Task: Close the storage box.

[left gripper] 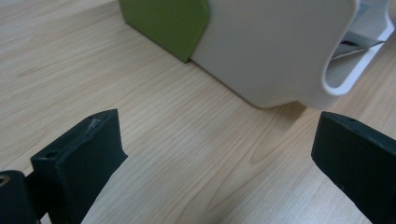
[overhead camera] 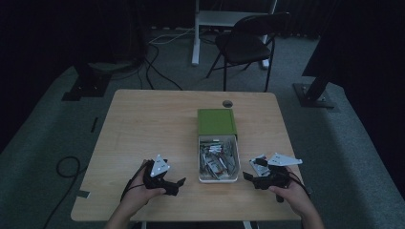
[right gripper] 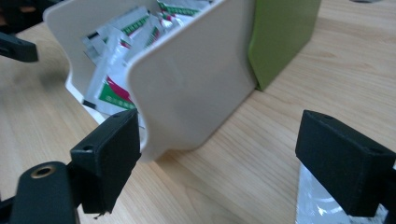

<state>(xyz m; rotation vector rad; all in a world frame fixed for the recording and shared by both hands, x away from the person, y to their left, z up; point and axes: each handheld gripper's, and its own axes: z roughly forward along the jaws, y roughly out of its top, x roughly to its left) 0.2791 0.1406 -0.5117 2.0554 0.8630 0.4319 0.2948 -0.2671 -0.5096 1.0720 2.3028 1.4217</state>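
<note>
box (overhead camera: 218, 157) — between parted hand-held grippers

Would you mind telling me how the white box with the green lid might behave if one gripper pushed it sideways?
The white box probably slides rather than tips: it sits low and broad on the smooth table. It is likely light, holding thin sachets. Its green lid may shift.

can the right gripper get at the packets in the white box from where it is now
Probably yes. The right gripper sits open on the table just beside the white box, whose near half is uncovered, with the green lid slid back. The packets lie exposed, but it would have to come over the box wall.
</note>
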